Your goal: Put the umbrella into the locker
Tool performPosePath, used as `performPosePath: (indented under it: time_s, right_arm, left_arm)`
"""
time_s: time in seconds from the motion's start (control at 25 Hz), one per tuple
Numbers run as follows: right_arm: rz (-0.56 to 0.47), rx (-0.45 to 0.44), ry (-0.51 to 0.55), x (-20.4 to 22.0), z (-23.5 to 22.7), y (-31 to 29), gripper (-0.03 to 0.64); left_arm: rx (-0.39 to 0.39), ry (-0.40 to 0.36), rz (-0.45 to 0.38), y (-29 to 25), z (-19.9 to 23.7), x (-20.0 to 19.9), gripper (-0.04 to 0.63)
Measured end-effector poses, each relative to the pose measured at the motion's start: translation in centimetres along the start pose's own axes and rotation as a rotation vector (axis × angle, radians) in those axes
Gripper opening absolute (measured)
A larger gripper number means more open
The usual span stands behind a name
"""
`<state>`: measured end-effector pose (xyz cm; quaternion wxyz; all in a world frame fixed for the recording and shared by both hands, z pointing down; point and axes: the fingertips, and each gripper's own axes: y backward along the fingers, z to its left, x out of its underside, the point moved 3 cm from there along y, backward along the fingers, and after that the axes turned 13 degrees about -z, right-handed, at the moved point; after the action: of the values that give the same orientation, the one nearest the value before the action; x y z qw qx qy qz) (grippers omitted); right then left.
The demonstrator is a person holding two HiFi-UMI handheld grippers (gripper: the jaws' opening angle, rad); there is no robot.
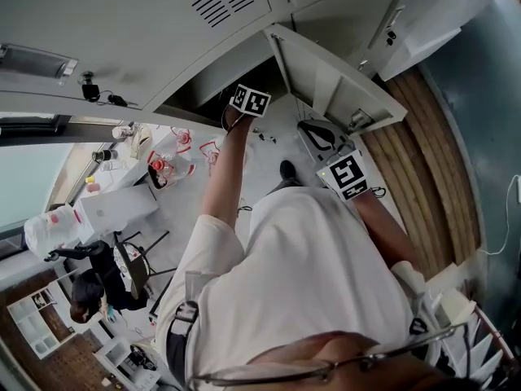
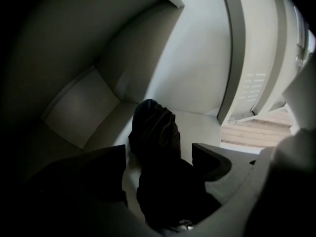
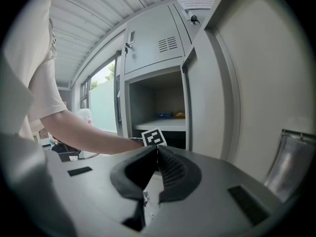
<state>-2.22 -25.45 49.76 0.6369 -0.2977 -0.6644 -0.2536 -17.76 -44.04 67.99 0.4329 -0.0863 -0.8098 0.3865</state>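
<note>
While your left claw sits inside the locker, its jaws stand wide apart and clamp nothing.

- Umbrella: black, folded, a dark bundle. It lies between those spread jaws on the pale locker floor, far end toward the back. A strip of floor shows between it and the left pad. Whether it touches the right pad is too dim to tell.
- Locker interior: grey walls in shadow, with a paler panel at the back left. Daylight and wood flooring show past the frame at the right.
- Right claw: jaws together at the tips, nothing between them. You hold it outside the locker, roughly level, facing the cabinet front.
- Marker cube of the left claw: seen from the right gripper view just past the closed tips, at the mouth of the lower compartment, with your bare forearm reaching to it.
- Door: swung open, to the right of that compartment.
- Upper compartment: open, with a shelf carrying small blue and yellow items, too small to name.
- Head view: left cube at the dark opening, right cube beside the door.
</note>
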Motion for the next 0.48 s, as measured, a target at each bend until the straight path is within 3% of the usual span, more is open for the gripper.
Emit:
performPosePath:
  time_s: [0.48]
  right_arm:
    - [0.007, -0.031, 0.009, 0.0, -0.2, -0.2, 0.009]
  left_arm:
    - [-0.024, 0.026, -0.113, 2.4, -1.3, -0.2, 0.408]
